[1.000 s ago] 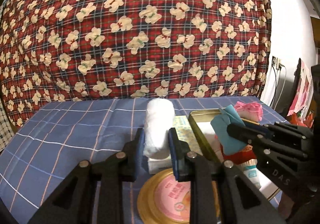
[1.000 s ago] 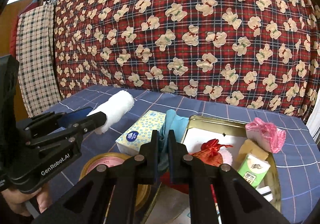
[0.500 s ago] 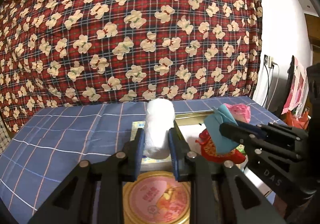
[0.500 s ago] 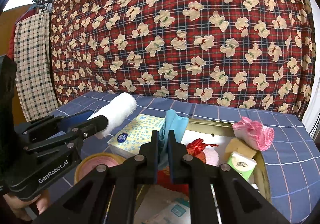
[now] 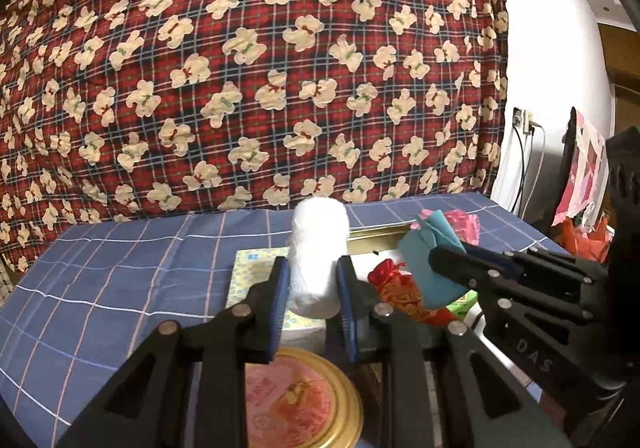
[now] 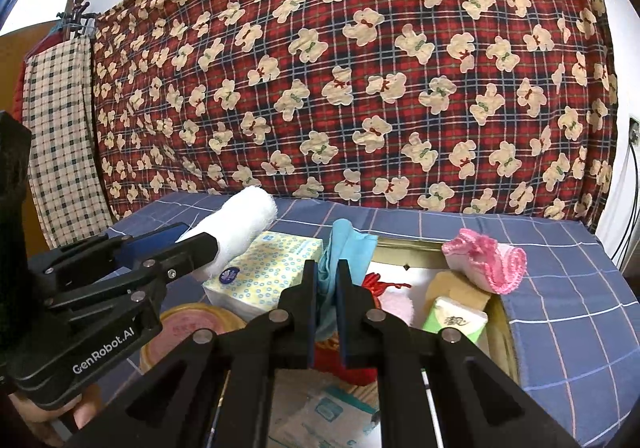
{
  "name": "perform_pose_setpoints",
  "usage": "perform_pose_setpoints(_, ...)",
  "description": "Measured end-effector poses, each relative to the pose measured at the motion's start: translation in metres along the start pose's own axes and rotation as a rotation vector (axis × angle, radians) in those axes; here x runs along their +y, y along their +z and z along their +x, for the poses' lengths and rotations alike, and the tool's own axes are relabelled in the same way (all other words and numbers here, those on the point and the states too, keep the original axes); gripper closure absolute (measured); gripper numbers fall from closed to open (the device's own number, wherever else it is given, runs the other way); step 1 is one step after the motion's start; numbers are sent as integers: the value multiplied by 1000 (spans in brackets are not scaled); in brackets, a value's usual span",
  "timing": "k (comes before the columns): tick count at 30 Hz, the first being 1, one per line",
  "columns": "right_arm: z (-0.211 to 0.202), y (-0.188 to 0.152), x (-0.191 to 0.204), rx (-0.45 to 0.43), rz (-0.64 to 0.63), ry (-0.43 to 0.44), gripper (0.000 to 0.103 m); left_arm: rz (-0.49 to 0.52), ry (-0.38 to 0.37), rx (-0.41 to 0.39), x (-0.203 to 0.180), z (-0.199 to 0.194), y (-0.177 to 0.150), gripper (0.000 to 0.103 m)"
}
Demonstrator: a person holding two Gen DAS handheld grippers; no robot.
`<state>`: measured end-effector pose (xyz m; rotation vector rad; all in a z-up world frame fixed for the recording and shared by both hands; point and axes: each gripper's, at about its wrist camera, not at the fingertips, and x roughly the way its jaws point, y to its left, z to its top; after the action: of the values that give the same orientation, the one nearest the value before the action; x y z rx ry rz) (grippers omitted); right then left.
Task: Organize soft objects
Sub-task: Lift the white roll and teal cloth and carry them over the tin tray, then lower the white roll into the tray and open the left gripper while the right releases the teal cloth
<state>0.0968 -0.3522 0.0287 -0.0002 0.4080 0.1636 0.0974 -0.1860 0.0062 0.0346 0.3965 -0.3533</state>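
Left wrist view. My left gripper (image 5: pixel 312 284) is clamping a white rolled cloth (image 5: pixel 318 248), pads pressing its lower half. The roll is riding in the air above the yellow tissue pack (image 5: pixel 250 272) and the round gold lid (image 5: pixel 304 404), over the middle of the blue checked tablecloth (image 5: pixel 120 280). Its long axis is running along my fingers, the free end pointing away from me toward the far edge of the table and tilting up. I am judging it light, soft and squashy, with a fuzzy surface that is unlikely to slip; holding it near one end is leaving the far end free to droop. A grip nearer the middle would be steadying it. To the right, my right gripper (image 5: pixel 436 256) is pinching a teal cloth (image 5: pixel 430 260) above the gold tin (image 5: pixel 384 238).

Right wrist view. My right gripper's jaws are fully clenched on the teal cloth (image 6: pixel 340 248), a thin fold of it between the pads. It is standing up out of the pads, its loose top flopping toward the far edge, its lower end trailing behind the jaws. I am judging it limp, nearly weightless, with no stiffness; only a pinch on bunched layers is holding it. It is hanging over the tin's (image 6: pixel 502 332) near left corner, above a red pouch (image 6: pixel 380 284). A pink knit piece (image 6: pixel 486 260) is resting on the tin's far right rim. The white roll (image 6: pixel 240 224) is showing at left, angled up toward the far edge.
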Motion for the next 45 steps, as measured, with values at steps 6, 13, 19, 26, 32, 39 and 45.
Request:
perform_pose_setpoints(6,-6,0,-12,-7,12,-16,94,11,-20,2,-13,2,1,81)
perform_pose_setpoints(13,-12,0,-30,-9,25,-40,94,29,-46,17,-29,9,3,81)
perform_pose_setpoints(19,-18,0,-44,-7,35,-62,94,28,-62,35,-37,15,4,81)
perform_pose_setpoints(26,-22,1,-57,-6,37,-86,94,39,-73,38,-45,18,8,81)
perform_pose_setpoints(32,-25,1,-70,-1,53,-106,94,53,-85,54,-52,26,14,81)
perform_pose_setpoints(39,-10,6,-79,31,62,-102,94,53,-84,90,-55,48,22,81)
perform_pose_setpoints(45,7,12,-84,58,59,-98,94,43,-75,118,-56,62,27,81)
